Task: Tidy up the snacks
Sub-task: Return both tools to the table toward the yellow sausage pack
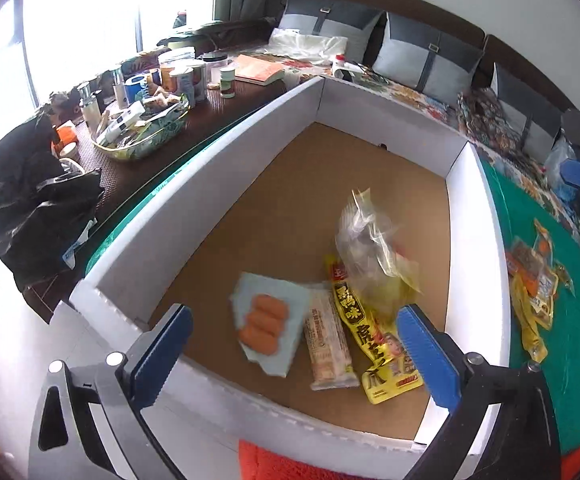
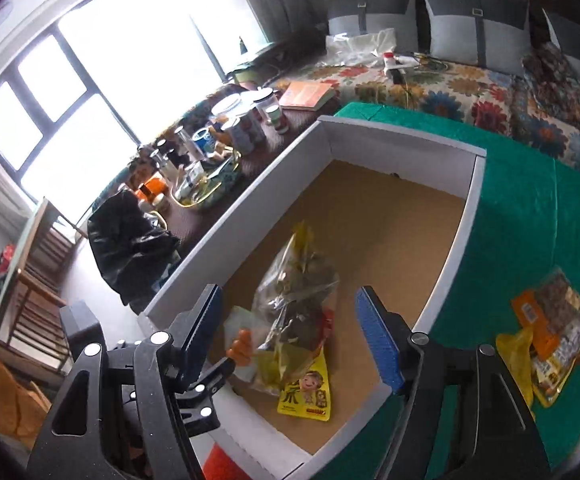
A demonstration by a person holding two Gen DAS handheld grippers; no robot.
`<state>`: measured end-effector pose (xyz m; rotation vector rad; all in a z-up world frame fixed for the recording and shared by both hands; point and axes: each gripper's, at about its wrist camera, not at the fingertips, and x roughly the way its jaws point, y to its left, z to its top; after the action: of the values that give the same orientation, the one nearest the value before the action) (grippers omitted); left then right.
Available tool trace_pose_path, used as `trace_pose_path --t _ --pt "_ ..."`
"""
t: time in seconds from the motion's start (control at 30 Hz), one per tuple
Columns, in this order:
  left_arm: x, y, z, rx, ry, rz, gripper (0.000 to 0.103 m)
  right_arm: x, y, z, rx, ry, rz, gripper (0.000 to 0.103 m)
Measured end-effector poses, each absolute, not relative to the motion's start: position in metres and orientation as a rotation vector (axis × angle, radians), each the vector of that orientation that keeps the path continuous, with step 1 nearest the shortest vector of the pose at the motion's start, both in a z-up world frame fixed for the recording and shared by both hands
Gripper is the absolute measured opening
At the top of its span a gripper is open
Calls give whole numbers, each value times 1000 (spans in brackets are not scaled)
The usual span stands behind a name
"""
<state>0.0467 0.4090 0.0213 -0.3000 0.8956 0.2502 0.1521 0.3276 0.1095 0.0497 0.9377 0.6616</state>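
Snacks (image 1: 374, 320) lie in the white box (image 1: 218, 184); both tools (image 1: 294, 354) (image 2: 294, 340) spread, empty.

Yellow packet (image 1: 374, 340) in box (image 1: 194, 216): large black Chinese characters, "黑鸭味" readable at its upper end, remainder too blurred. Small print on white bar wrapper (image 1: 328, 348) illegible. Elsewhere nothing readable.

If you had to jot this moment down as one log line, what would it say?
left gripper: open, empty | right gripper: open, empty | white box: four snack packets inside | green cloth: more packets waiting
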Motion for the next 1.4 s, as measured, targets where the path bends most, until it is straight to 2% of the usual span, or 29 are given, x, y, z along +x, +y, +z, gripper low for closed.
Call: trace_pose_path --t 0.17,0.23,0.33,0.5,0.6,0.77,0.87,0.97,1.17,1.4 --pt "32 399 33 -358 834 228 101 145 277 129 24 825 587 72" --pt "32 381 45 -367 806 183 101 146 234 115 28 790 490 74" --pt "31 334 67 -356 765 73 101 144 151 65 -58 751 254 75" --pt "36 234 82 -281 759 -161 103 121 0 -20 -203 802 -63 75" --pt "45 164 61 -228 821 -282 103 104 -79 -42 -178 828 -182 75" --pt "70 96 -17 -168 958 -269 102 99 -172 -66 -31 881 -286 75" --pt "90 83 -56 -107 1027 -170 101 101 -196 -78 89 899 -273 76" --pt "102 84 -73 -105 1036 -112 101 100 -202 -80 120 884 -269 82" --pt "130 77 -83 -26 992 -94 101 101 -192 -81 103 892 -264 86" --pt "129 89 -90 -90 927 -107 102 94 -188 -77 103 891 -265 86"
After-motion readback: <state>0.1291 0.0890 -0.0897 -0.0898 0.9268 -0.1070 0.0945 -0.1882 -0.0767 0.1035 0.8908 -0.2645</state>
